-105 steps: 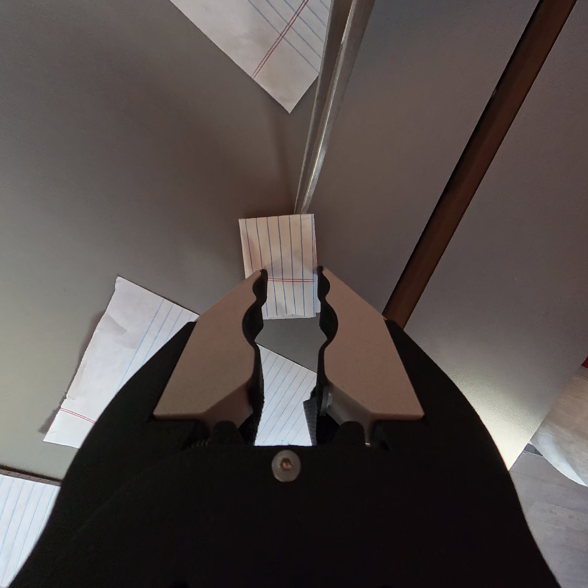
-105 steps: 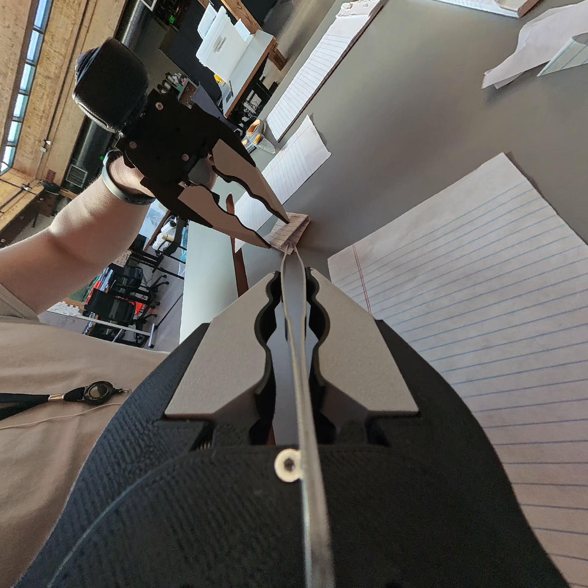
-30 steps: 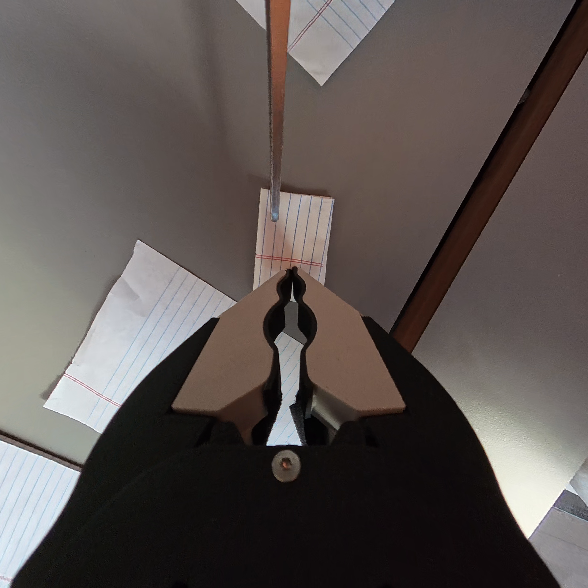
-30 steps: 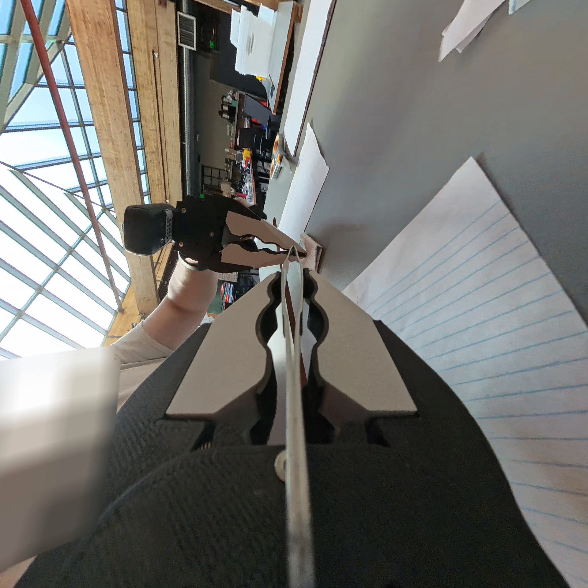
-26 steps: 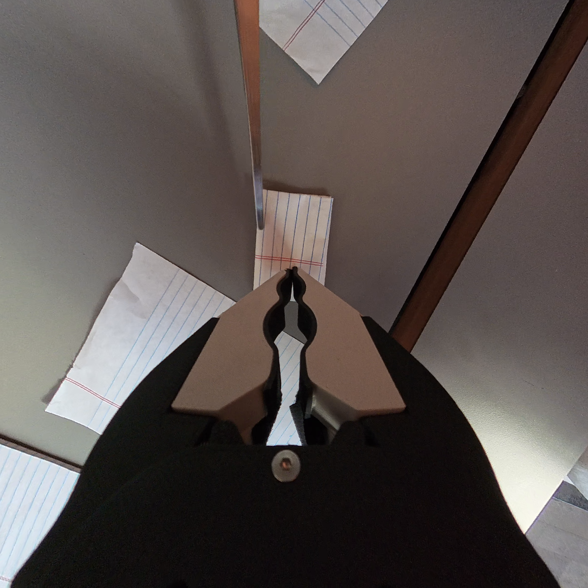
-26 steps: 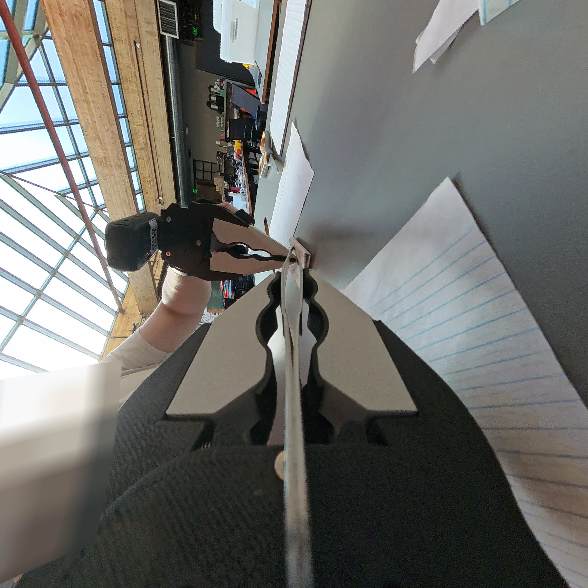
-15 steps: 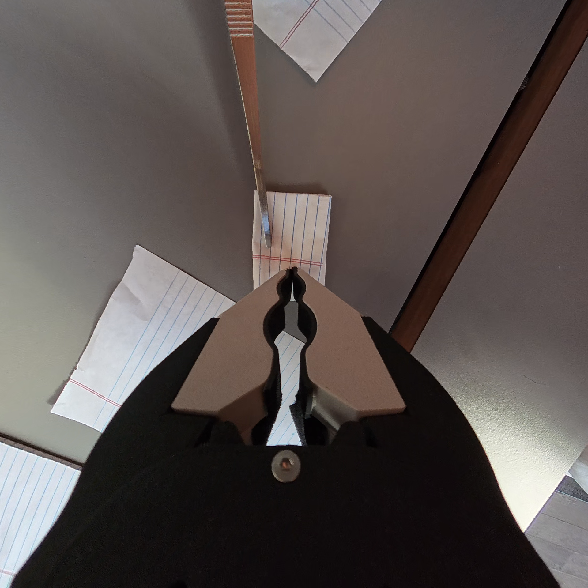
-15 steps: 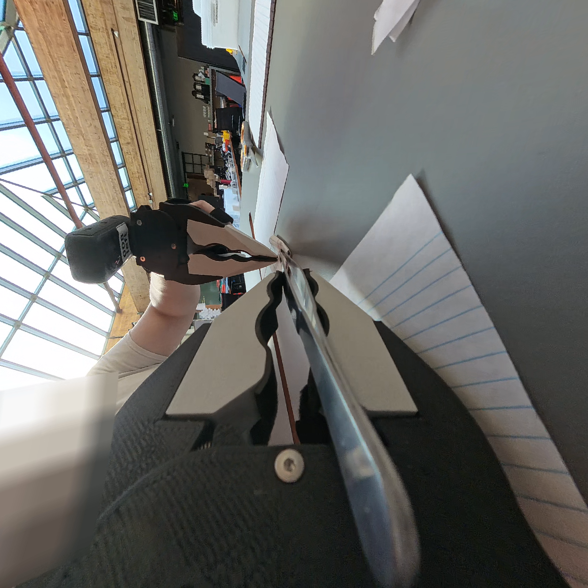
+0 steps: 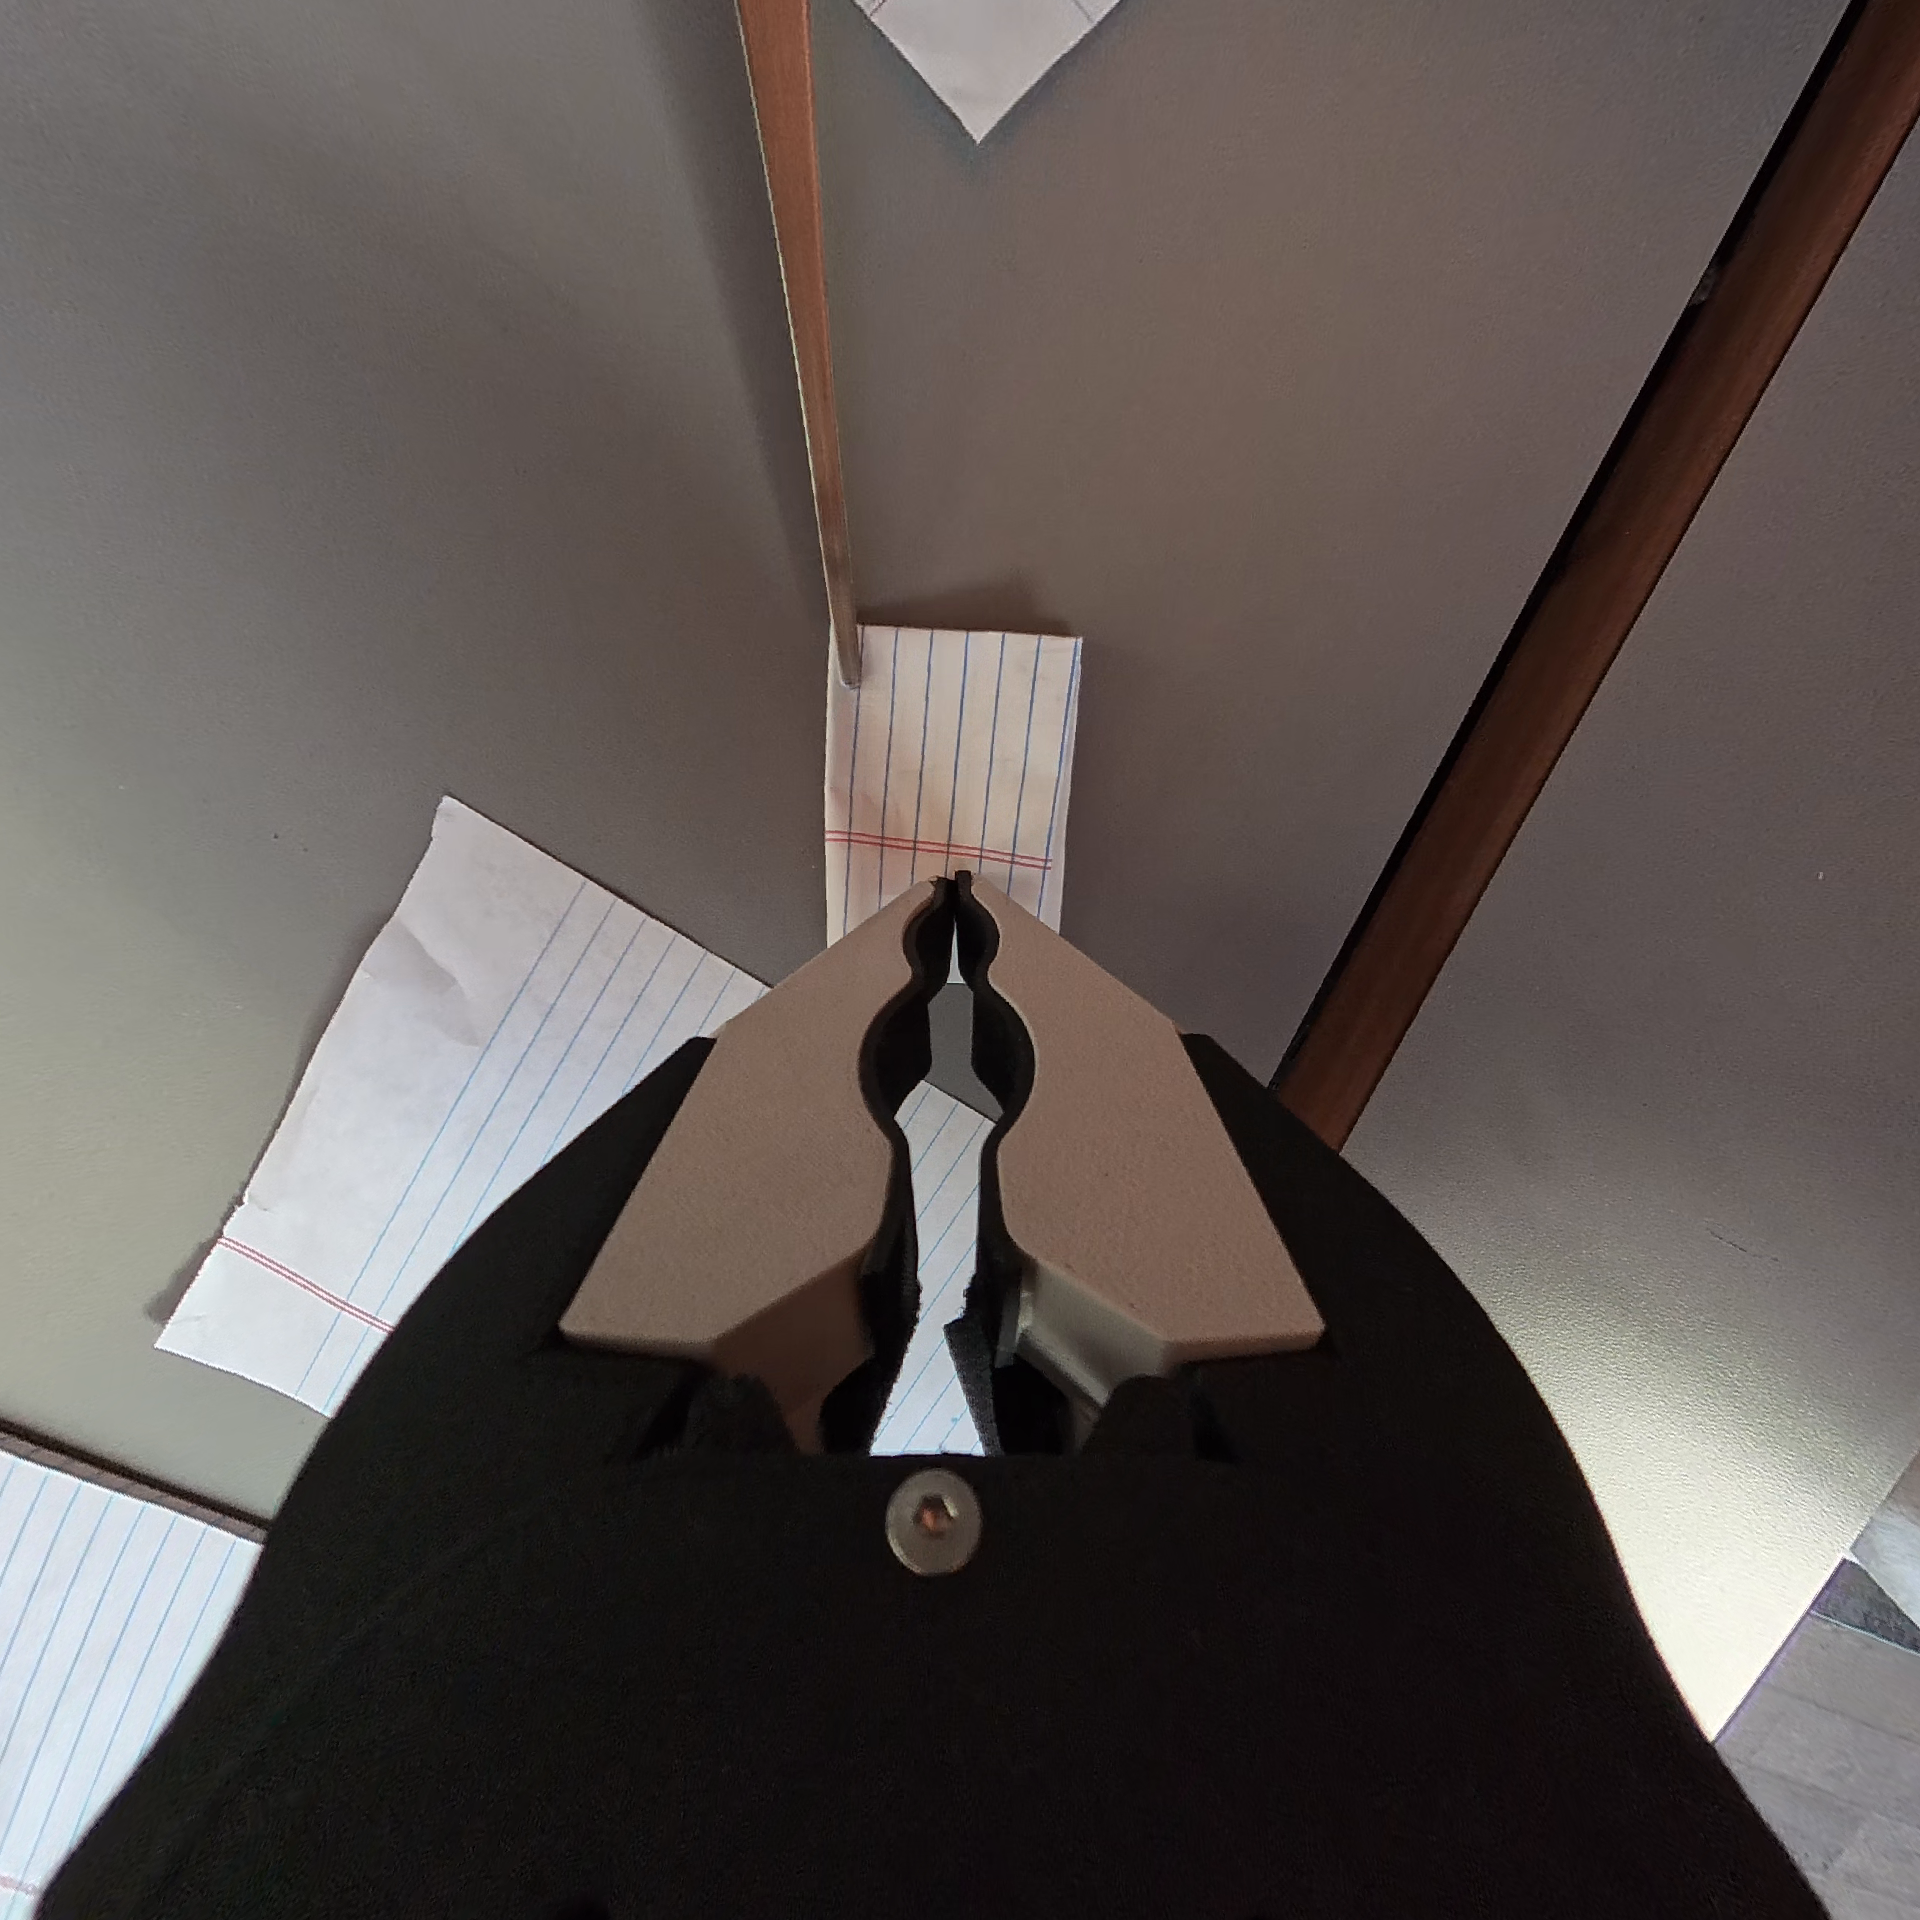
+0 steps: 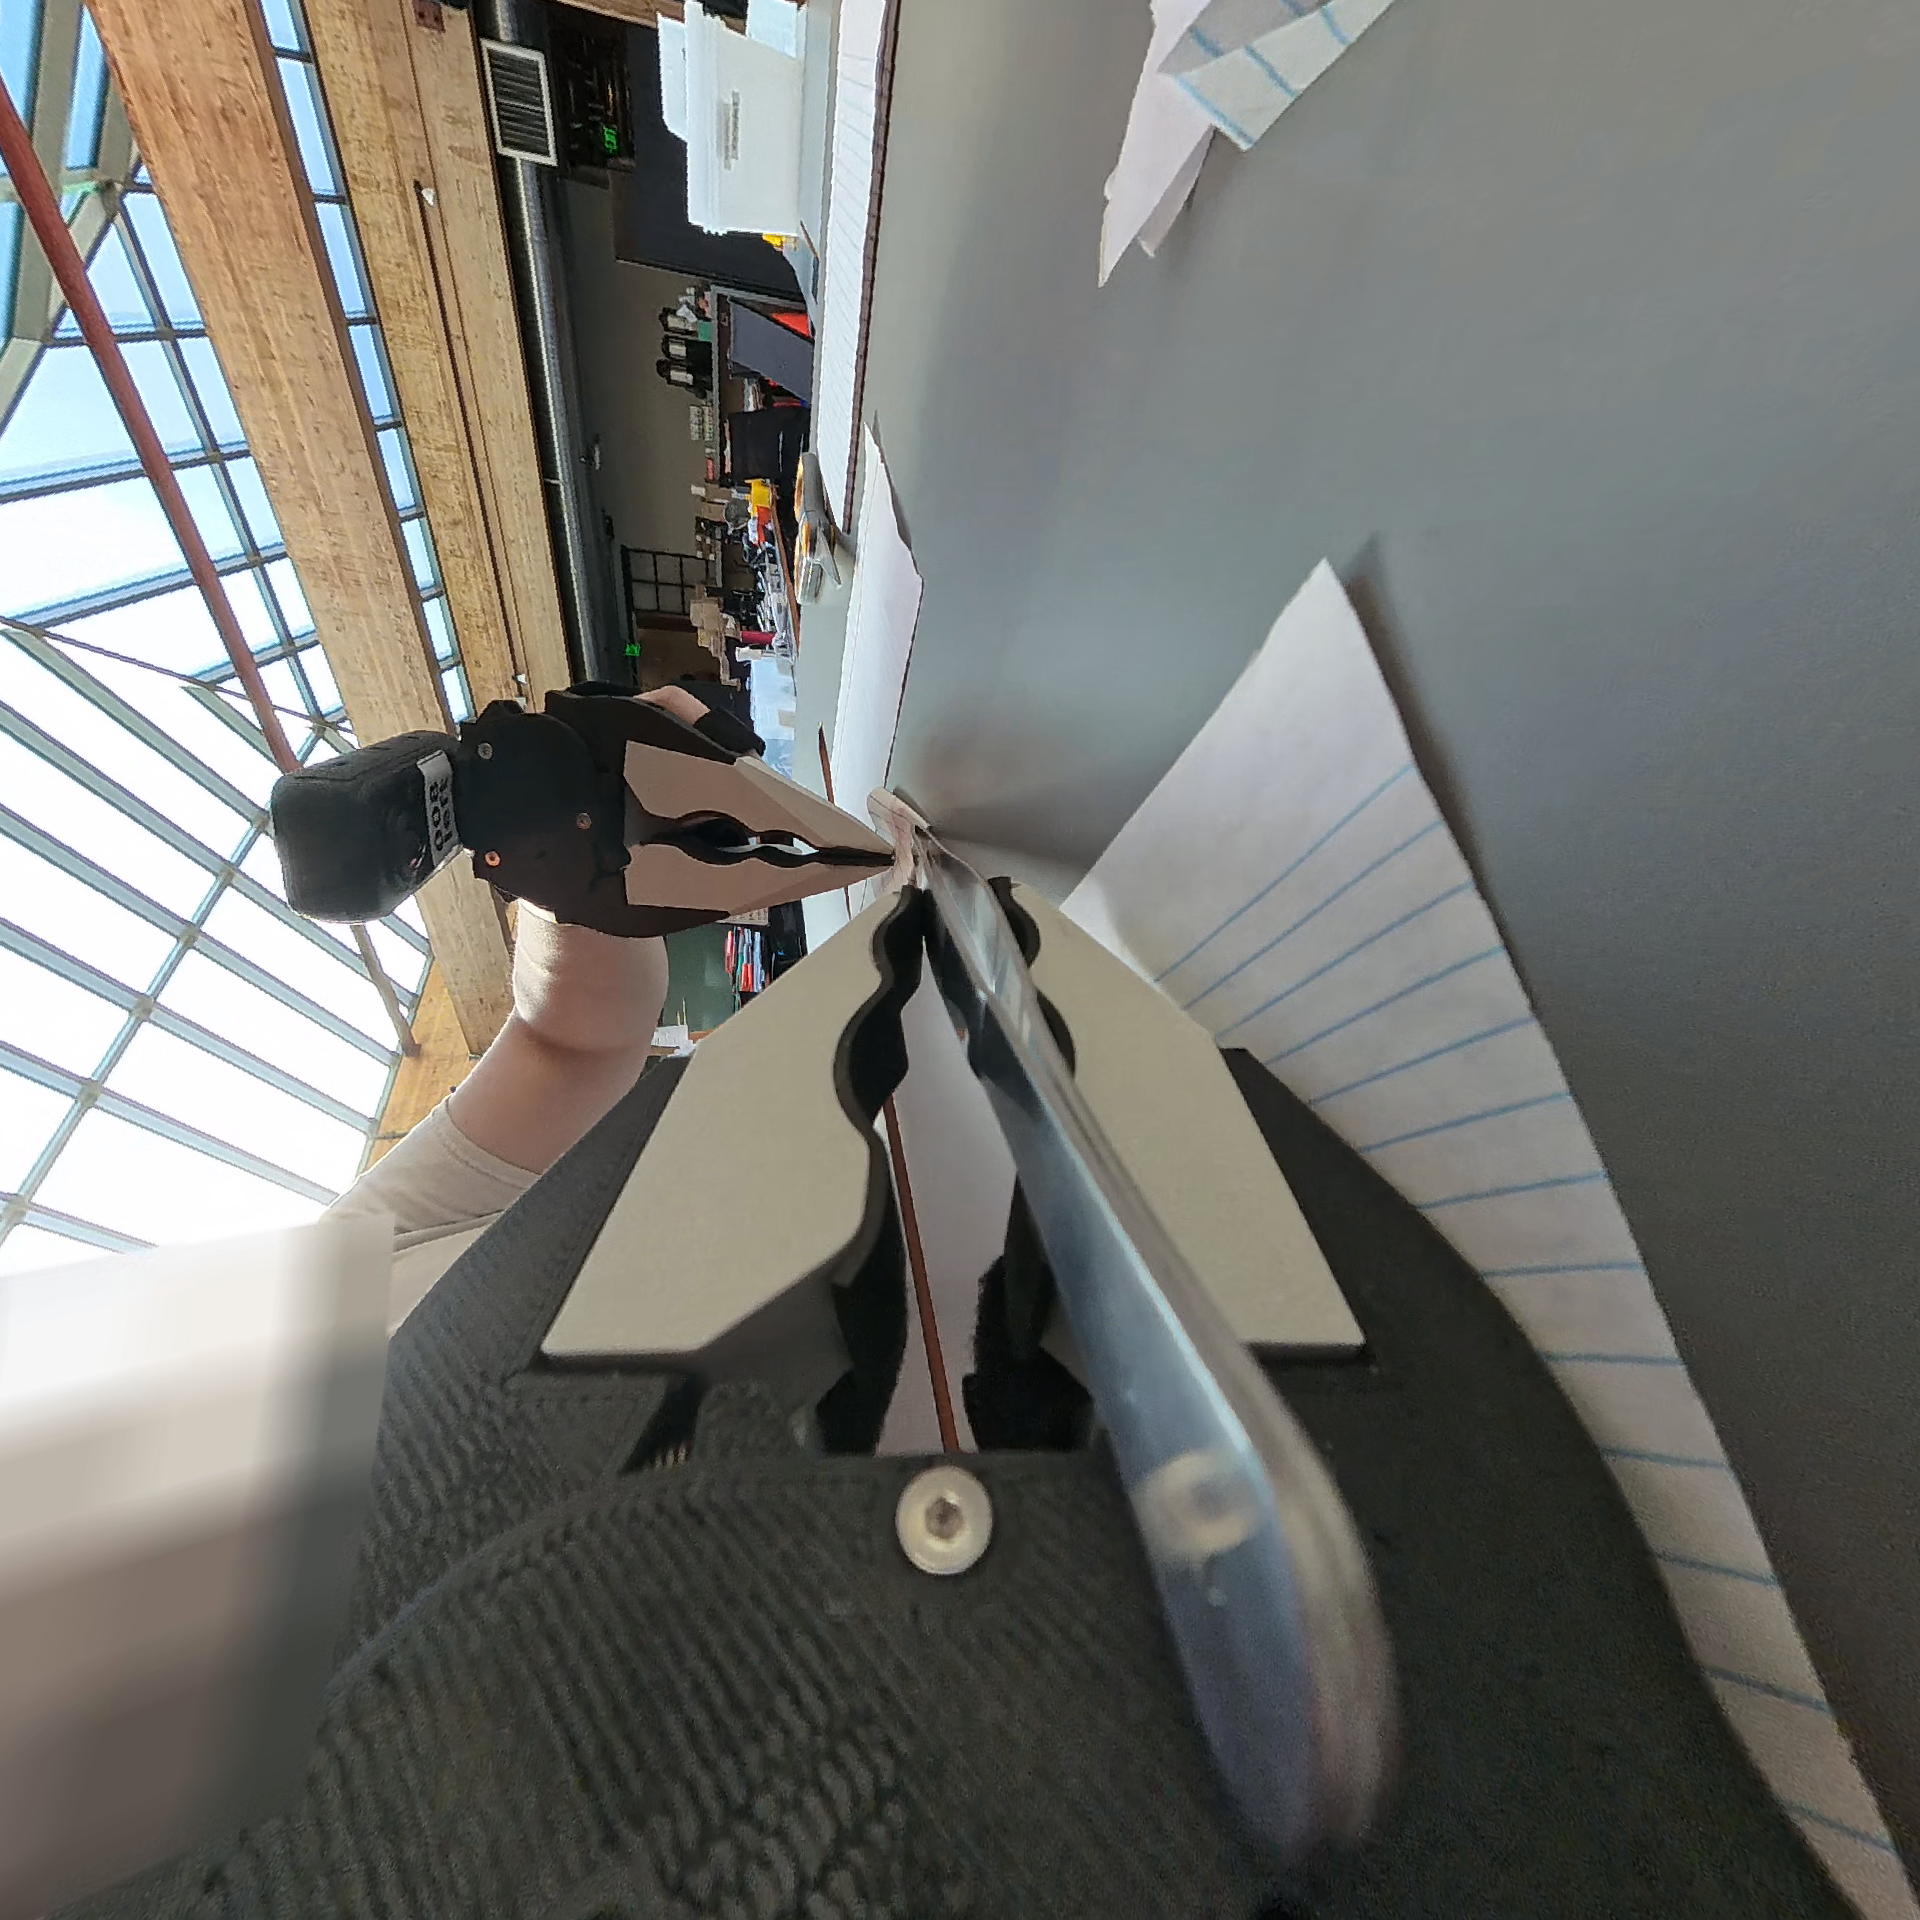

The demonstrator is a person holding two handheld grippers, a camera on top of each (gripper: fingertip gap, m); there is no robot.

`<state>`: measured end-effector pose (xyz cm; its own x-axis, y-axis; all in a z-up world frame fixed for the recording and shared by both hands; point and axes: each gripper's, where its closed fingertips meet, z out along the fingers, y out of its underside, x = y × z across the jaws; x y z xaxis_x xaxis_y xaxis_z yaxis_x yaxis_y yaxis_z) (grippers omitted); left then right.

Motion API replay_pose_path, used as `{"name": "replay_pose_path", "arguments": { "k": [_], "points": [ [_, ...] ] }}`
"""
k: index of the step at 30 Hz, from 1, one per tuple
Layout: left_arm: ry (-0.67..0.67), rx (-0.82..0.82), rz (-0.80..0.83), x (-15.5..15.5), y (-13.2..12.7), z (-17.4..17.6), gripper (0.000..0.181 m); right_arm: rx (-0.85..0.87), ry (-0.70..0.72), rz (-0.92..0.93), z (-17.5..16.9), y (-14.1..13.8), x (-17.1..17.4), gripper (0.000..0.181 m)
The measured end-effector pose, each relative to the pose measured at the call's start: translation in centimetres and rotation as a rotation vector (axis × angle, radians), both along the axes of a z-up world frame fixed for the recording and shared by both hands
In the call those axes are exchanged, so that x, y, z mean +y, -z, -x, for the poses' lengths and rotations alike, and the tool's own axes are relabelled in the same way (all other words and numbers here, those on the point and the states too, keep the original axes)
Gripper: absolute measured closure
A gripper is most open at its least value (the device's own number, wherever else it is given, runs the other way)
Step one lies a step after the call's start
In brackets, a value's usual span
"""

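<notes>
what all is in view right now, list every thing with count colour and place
folded lined paper: one, white with blue lines and a red margin, on the grey table at the left gripper's tips
metal ruler: one, silver, gripped by the right gripper, its far end at the folded paper's corner
loose lined sheets: several, white; one under the left gripper, one beside the right gripper
wooden strip: one, brown, at the table's edge
left gripper: black body, beige fingers, shut, tips at the folded paper
right gripper: black, grey fingers, shut on the ruler
person's forearm: behind the left gripper
</notes>
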<state>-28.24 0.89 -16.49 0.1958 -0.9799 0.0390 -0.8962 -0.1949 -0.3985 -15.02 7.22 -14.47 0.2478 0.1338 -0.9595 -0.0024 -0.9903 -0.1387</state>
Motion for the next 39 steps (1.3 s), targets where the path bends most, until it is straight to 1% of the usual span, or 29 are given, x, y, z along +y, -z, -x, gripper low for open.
{"name": "replay_pose_path", "arguments": {
  "k": [4, 10, 13, 14, 17, 23, 26, 32, 36, 37, 39],
  "points": [
    [0.001, 0.002, -0.002, 0.0, 0.0, 0.0, 0.181, -0.006, 0.003, -0.017, -0.1, -0.1, 0.1, 0.169],
    [0.000, 0.009, -0.005, 0.0, 0.0, 0.0, 0.181, -0.013, -0.028, -0.041, -0.5, -0.4, -1.1, 0.170],
    [0.000, 0.010, -0.006, 0.0, 0.0, 0.0, 0.181, 0.021, -0.023, -0.054, -0.4, -1.0, -1.2, 0.171],
    [0.002, 0.012, -0.008, 0.0, 0.0, 0.0, 0.181, 0.008, -0.022, -0.058, -0.4, -0.9, -1.3, 0.171],
    [0.012, 0.021, -0.016, 0.0, 0.0, 0.0, 0.181, 0.002, -0.045, -0.046, -0.2, -0.8, -2.0, 0.170],
    [0.007, 0.020, -0.013, 0.0, 0.0, 0.0, 0.181, 0.042, -0.023, -0.021, -0.4, -0.7, -2.9, 0.170],
    [0.014, 0.020, -0.020, 0.0, 0.0, 0.0, 0.181, 0.055, -0.046, 0.001, -0.1, -0.6, -4.3, 0.170],
    [0.044, 0.048, -0.042, 0.0, 0.0, 0.0, 0.181, 0.013, -0.079, -0.009, 0.4, -0.8, -5.4, 0.170],
    [0.068, 0.057, -0.062, -0.1, 0.0, 0.0, 0.181, 0.013, -0.081, 0.008, 0.6, -0.4, -5.7, 0.170],
    [0.064, 0.056, -0.062, -0.2, 0.0, 0.0, 0.181, 0.016, -0.077, 0.006, 0.6, -0.3, -5.8, 0.171],
    [-0.003, 0.014, -0.007, -1.1, -0.6, -0.2, 0.181, 0.017, -0.066, -0.002, 0.5, -0.3, -5.8, 0.170]
  ]
}}
